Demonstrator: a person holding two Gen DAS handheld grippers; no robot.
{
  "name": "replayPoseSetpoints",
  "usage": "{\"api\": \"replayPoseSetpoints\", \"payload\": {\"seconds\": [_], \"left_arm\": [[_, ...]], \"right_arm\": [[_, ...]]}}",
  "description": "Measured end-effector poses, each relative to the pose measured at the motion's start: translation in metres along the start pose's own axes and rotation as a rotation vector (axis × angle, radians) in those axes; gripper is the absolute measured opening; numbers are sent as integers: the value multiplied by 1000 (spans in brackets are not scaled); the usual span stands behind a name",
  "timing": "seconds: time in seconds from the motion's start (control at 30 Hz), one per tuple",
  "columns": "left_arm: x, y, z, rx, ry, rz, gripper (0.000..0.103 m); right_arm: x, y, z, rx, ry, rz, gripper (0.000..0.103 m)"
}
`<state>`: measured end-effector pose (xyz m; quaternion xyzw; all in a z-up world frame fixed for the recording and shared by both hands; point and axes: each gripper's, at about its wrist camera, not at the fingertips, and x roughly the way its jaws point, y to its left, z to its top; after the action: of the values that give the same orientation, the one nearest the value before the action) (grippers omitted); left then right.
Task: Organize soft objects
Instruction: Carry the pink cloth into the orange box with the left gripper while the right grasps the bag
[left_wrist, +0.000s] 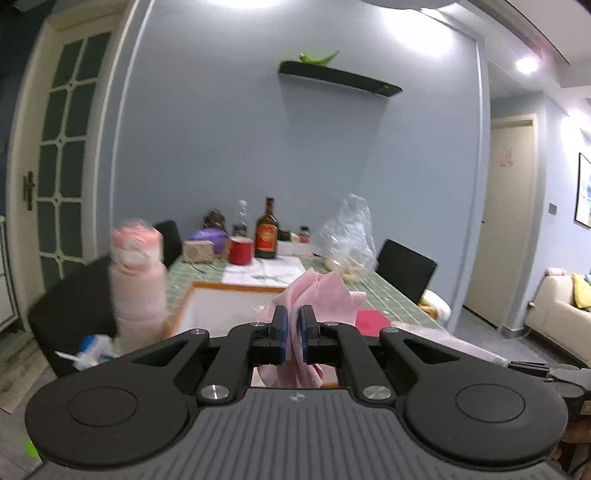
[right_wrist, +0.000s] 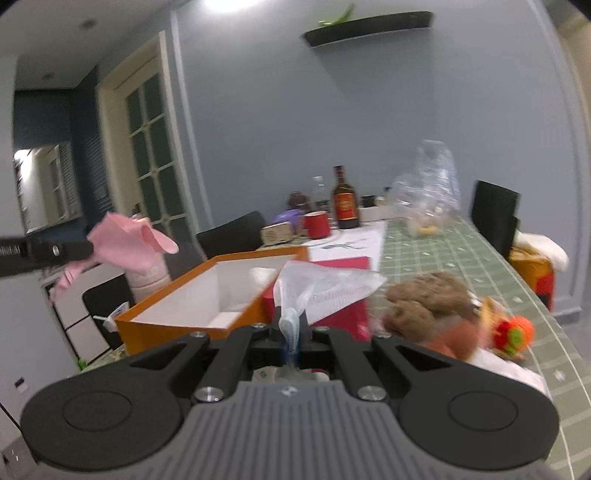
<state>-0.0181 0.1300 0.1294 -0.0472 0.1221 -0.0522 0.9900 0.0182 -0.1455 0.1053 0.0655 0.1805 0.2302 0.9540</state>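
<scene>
Ahead of the left gripper (left_wrist: 294, 332) an orange-walled box (left_wrist: 199, 295) with a white inside lies open on the green checked tabletop (left_wrist: 388, 291), a tall pink roll (left_wrist: 138, 288) stands to the left of it, and a dark glass bottle (left_wrist: 266, 229), a red mug (left_wrist: 241, 251) and a crumpled clear bag (left_wrist: 347, 236) stand farther behind. The left gripper is closed tightly on a soft, folded pink cloth (left_wrist: 321, 295), which hangs above the box. The right gripper (right_wrist: 291, 328) pinches a thin, crinkled clear plastic wrapper (right_wrist: 328, 288), with a fuzzy brown plush toy (right_wrist: 428, 302) just to its right.

Soft pink cloth (left_wrist: 325, 295), crinkly clear plastic bag (right_wrist: 332, 288), perhaps cardboard box (right_wrist: 207, 291).
</scene>
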Motion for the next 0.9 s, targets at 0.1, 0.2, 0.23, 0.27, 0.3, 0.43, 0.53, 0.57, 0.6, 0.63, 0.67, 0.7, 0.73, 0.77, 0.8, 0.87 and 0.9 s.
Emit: {"api": "replayPoseSetpoints", "payload": {"seconds": [0.1, 0.2, 0.23, 0.27, 0.3, 0.43, 0.53, 0.57, 0.6, 0.63, 0.67, 0.7, 0.73, 0.77, 0.8, 0.87, 0.9], "left_arm": [[2, 14, 8, 6, -23, 60, 8], [16, 25, 13, 15, -39, 114, 8], [22, 28, 14, 13, -34, 121, 8], [29, 32, 14, 9, -26, 121, 8], [37, 36, 14, 1, -16, 116, 8], [59, 49, 7, -15, 36, 86, 8], [75, 53, -1, -7, 68, 83, 8], [81, 55, -3, -6, 84, 85, 8], [87, 58, -4, -7, 97, 89, 8], [90, 60, -6, -6, 105, 89, 8], [95, 62, -7, -3, 112, 88, 8], [100, 64, -8, -3, 118, 87, 8], [103, 66, -9, -3, 124, 83, 8], [107, 67, -10, -5, 129, 79, 8], [110, 69, -10, -6, 135, 76, 8], [116, 71, -12, -5, 146, 72, 8], [120, 72, -14, -2, 151, 72, 8]], "right_arm": [[15, 16, 7, -47, 3, 30, 0], [28, 32, 14, -89, 3, 54, 0], [34, 37, 15, -100, 8, 61, 0], [39, 43, 16, -108, 12, 66, 0], [44, 47, 17, -116, 18, 72, 0], [61, 61, 20, -133, 30, 94, 0], [76, 67, 23, -141, 42, 110, 0], [81, 69, 23, -148, 50, 110, 0], [87, 72, 24, -155, 57, 110, 0], [92, 73, 24, -160, 63, 109, 0], [99, 75, 25, -167, 75, 111, 0], [105, 76, 25, -171, 85, 112, 0], [111, 78, 25, -174, 95, 110, 1], [118, 79, 24, -176, 105, 107, 1], [124, 80, 24, -180, 116, 105, 1], [137, 81, 22, -184, 136, 103, 1], [144, 82, 21, -185, 150, 102, 1]]}}
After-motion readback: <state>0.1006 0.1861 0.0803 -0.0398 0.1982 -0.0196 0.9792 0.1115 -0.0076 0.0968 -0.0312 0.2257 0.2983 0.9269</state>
